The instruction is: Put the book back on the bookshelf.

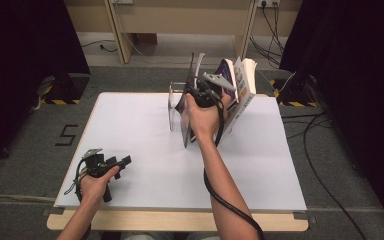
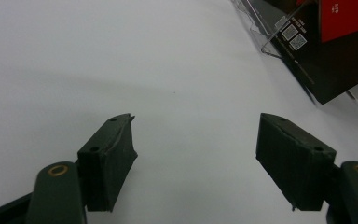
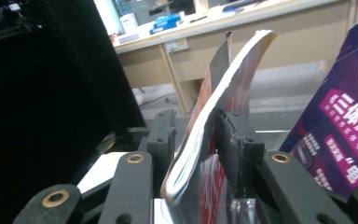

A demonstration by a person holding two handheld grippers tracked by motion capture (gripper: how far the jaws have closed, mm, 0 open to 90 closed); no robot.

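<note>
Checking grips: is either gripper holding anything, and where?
Nothing is clamped. The thin magazine stands between the right gripper's open jaws, near its edge; the left gripper is open, empty.

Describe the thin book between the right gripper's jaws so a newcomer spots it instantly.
At the white table's far edge stands a clear rack. The thin book stands there between the right gripper's jaws. Unlike the thick purple book beside it, it is floppy, glossy and curling over.

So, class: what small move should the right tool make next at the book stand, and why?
Probably draw the right tool back off the thin magazine. The magazine already stands in the clear stand beside the books, with a gap at the left jaw.
</note>
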